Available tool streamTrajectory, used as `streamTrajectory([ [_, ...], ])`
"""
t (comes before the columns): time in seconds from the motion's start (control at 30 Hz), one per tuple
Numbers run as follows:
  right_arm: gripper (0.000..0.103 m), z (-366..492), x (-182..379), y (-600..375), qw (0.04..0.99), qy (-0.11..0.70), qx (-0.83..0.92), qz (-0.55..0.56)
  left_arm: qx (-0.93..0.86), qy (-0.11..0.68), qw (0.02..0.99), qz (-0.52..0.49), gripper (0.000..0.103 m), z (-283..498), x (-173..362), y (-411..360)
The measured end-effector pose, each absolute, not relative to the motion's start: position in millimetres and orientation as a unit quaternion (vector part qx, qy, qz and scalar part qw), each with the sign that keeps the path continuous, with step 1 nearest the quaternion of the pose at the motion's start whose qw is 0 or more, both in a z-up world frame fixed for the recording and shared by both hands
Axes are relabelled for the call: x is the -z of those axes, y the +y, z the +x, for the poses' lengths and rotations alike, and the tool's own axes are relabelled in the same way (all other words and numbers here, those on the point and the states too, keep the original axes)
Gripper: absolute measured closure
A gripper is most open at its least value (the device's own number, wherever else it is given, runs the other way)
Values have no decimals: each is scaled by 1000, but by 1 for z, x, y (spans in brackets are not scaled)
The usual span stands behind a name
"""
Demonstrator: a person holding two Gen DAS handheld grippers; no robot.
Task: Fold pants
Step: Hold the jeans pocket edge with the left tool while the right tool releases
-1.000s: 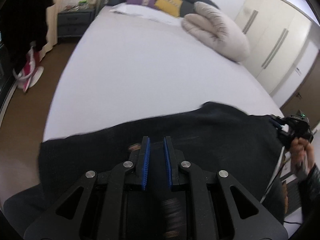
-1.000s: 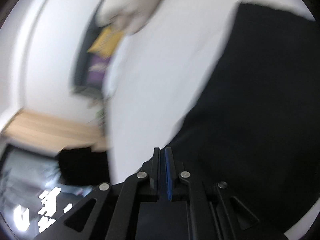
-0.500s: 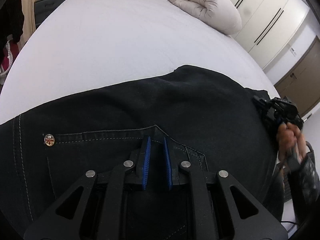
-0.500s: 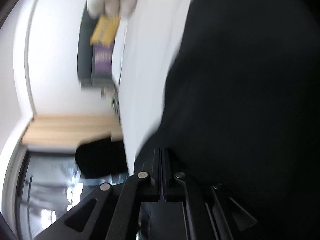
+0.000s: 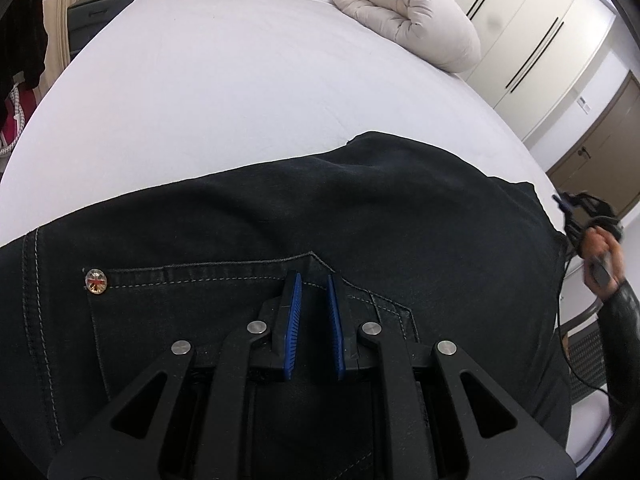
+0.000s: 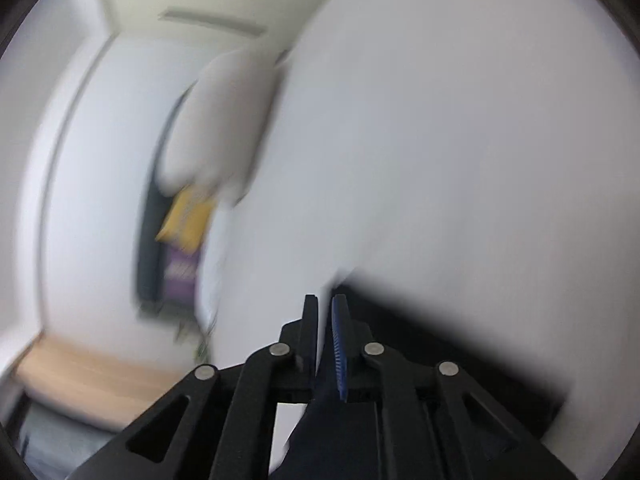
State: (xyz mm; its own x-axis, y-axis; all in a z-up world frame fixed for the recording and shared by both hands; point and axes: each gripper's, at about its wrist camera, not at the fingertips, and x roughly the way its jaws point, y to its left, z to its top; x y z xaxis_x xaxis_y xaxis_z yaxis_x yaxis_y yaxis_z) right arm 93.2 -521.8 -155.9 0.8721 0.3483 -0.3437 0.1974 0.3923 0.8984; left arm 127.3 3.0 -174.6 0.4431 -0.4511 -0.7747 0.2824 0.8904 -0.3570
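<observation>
1. Left edge, left wrist view: a dark bedside cabinet (image 5: 100, 10) stands by the bed (image 5: 240, 80), whose pale sheet fills the upper half; red and white items on the floor are cut off by the frame.
2. Centre-left: the black jeans (image 5: 360, 208) lie spread across the near end of the bed, back pocket (image 5: 200, 300) up, with a flag-patterned rivet (image 5: 96, 281) at its corner; they look doubled over at least once, so by judgement the folding is under way, with further folds and smoothing left.
3. Centre: the left tool (image 5: 312, 280) sits low over the pocket, its blue pads nearly pressed together with only a narrow gap; whether denim is pinched between them cannot be told, since the tips hide the contact.
4. Right of centre: a rolled beige duvet (image 5: 408, 12) lies near the headboard, well apart from the jeans; white wardrobe doors (image 5: 540, 32) stand beyond.
5. Far right: a hand (image 5: 604, 256) grips the right tool (image 6: 325, 300) just off the jeans' edge; in its own heavily blurred view the jaws are opening, dark cloth hangs below them, and whether cloth lies between the pads is unclear.
</observation>
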Motion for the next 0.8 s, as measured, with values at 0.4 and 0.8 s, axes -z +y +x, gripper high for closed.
streamTrajectory([
  [0.4, 100, 58, 212, -426, 751, 326, -150, 554, 210, 481, 848, -76, 90, 127, 160, -5],
  [0.8, 42, -38, 155, -586, 824, 215, 33, 523, 202, 478, 853, -61, 90, 125, 161, -14],
])
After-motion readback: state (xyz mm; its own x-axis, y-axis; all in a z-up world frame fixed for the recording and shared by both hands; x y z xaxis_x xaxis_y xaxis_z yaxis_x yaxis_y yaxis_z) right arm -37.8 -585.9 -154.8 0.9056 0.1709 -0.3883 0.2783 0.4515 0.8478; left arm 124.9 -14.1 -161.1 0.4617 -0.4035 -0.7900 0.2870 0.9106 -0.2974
